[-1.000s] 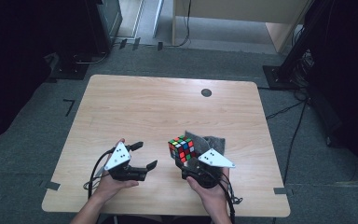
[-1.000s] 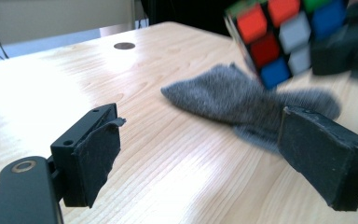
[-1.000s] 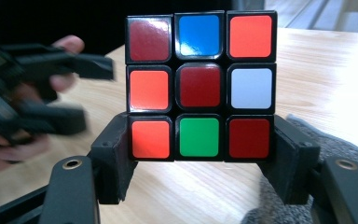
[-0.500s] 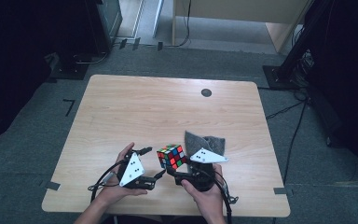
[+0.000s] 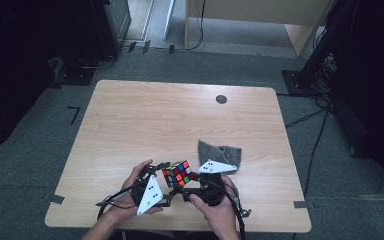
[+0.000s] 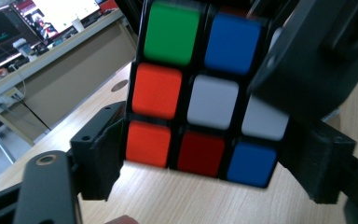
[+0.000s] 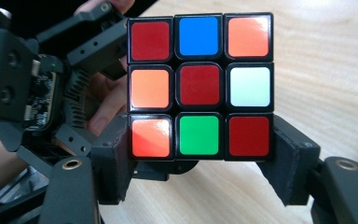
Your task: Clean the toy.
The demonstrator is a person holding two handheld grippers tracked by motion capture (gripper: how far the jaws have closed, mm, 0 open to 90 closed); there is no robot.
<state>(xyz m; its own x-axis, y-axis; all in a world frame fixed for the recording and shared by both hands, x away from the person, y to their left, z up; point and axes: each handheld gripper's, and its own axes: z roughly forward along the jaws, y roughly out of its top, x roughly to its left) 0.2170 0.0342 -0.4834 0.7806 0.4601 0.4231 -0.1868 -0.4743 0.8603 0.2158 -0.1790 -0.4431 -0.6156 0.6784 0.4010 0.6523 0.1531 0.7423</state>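
At the near edge of the table (image 5: 130, 115) both of the person's forearms come in close together, wrists angled inward so the two tools face each other. The left gripper (image 5: 166, 172) has just been closing, and its jaws now sit against the lower sides of the puzzle cube (image 5: 176, 173), which is raised just above the wood between the hands. The right gripper (image 5: 192, 176) clamps the cube's bottom layer from the opposite side, its hand curled under the body. Just beyond the right gripper lies a crumpled grey cloth (image 5: 220, 152). Farther off, a small dark disc (image 5: 221, 99) marks the tabletop. No readable writing shows on the cube.
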